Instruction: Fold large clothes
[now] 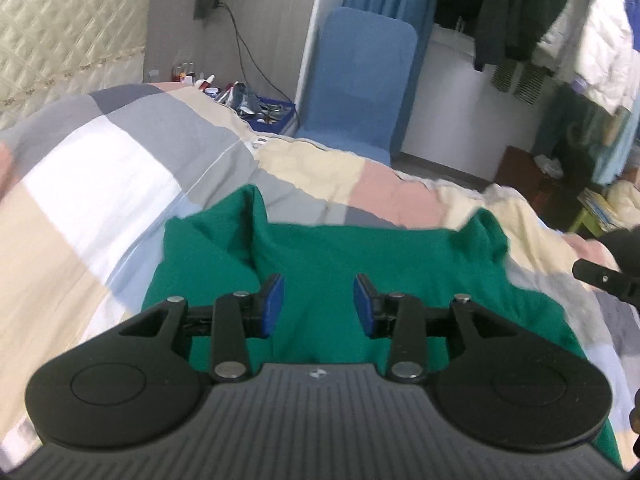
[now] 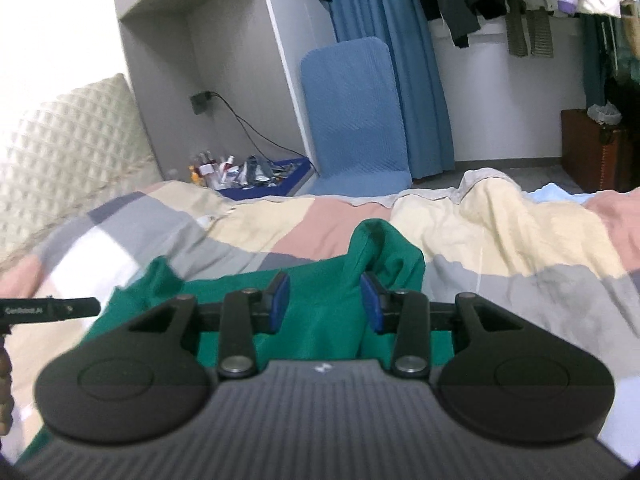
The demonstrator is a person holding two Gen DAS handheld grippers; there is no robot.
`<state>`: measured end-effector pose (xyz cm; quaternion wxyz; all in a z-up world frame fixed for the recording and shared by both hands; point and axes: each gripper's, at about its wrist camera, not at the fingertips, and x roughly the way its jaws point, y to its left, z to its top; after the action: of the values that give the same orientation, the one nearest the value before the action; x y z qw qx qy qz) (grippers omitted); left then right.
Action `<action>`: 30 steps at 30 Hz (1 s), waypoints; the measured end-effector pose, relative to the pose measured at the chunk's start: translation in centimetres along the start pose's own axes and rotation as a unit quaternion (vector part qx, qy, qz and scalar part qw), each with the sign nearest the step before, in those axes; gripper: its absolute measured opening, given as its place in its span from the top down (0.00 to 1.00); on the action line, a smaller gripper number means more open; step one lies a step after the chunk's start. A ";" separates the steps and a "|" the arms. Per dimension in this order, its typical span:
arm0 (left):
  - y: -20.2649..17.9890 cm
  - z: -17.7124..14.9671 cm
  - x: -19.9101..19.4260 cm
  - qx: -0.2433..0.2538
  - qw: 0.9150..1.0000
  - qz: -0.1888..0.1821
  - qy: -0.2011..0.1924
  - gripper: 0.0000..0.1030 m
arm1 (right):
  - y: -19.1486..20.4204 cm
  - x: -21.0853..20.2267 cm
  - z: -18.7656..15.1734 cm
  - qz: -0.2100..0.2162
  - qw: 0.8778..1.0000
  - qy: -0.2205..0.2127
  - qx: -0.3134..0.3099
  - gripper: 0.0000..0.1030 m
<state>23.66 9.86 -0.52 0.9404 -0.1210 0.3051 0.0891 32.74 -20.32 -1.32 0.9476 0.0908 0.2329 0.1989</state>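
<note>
— Where does each camera sit?
— Behind its own fingers, low and close over the green garment (image 1: 320, 264) on the bed (image 1: 120, 184), facing forward.
— What's shared?
— The garment, the bed and the blue chair (image 2: 352, 120).

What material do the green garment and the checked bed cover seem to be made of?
Green garment: probably a soft matte knit, cotton or fleece; it folds in thick, rounded creases without shine. Checked bed cover: likely woven cotton over padding; matte, finely wrinkled, puffy. Blur leaves the weave unclear.
</note>
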 end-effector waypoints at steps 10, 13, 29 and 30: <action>0.2 -7.9 -12.4 -0.025 0.998 -0.003 0.059 0.57 | -0.4 -10.9 -3.8 0.011 0.999 0.048 0.009 0.60; 2.4 -9.5 -14.1 -0.052 0.995 0.003 0.090 0.57 | -2.0 -12.3 -5.2 -0.005 0.995 0.094 0.028 0.60; 14.5 -13.8 -11.4 -0.178 0.965 0.030 0.192 0.39 | -11.5 -13.2 -11.8 -0.059 0.952 0.231 0.194 0.24; 14.8 -14.2 -10.8 -0.181 0.963 0.019 0.200 0.39 | -11.7 -13.0 -12.1 -0.051 0.948 0.238 0.204 0.24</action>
<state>3.63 18.94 -7.73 0.8207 -0.2990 0.4680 0.1346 20.33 -35.35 -9.78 0.8348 0.2200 0.4914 0.1149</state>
